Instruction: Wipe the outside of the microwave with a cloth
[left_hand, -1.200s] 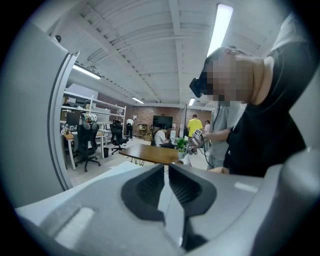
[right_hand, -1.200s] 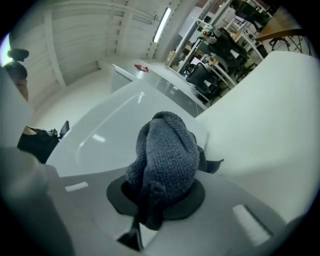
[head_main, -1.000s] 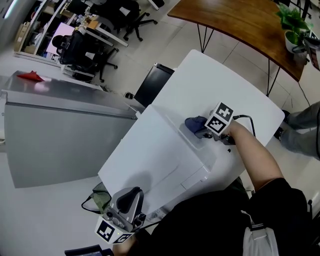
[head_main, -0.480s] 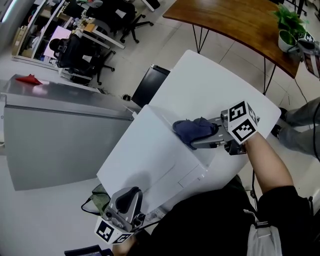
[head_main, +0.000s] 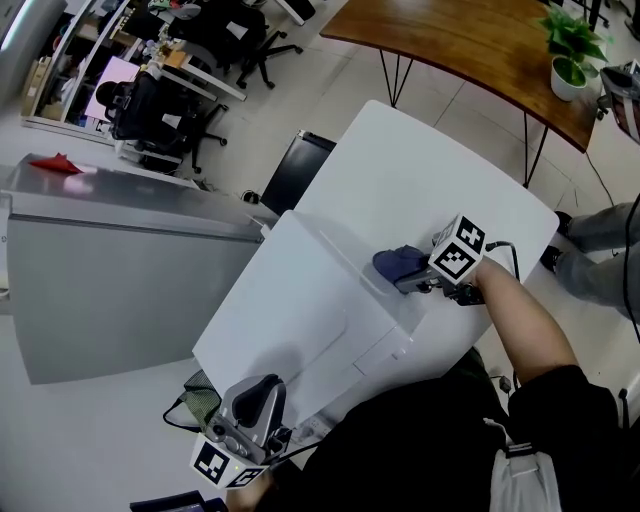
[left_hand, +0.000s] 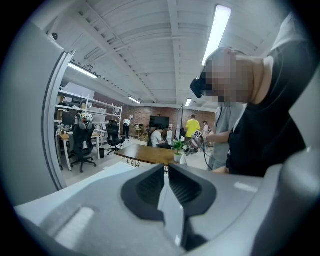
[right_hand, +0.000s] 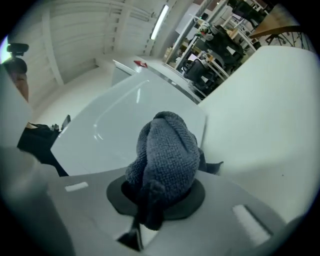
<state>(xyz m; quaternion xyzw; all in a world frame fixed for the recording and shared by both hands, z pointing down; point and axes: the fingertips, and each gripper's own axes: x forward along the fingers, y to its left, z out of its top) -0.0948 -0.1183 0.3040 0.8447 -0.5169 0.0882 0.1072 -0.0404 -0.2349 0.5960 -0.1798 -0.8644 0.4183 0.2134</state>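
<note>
The right gripper has its jaws clamped on one dark blue cloth. In the right gripper view the cloth is a bunched roll that hides the jaw tips, with its long axis running from the jaws toward 12 o'clock. In the head view the roll points out of the gripper toward 10 o'clock, and its free end lies against the 3 o'clock edge of the one white microwave. I cannot tell how hard it presses.

The left gripper hangs low at 7 o'clock, just off the microwave's near corner. In the left gripper view its jaws are together with nothing between them, and they point up into the room.

The microwave stands on one white table, which reaches off toward 1 o'clock. Beyond it, at 1 o'clock, is one wooden table with one potted plant on it. At 9 o'clock stands one grey counter with one red thing on top.
</note>
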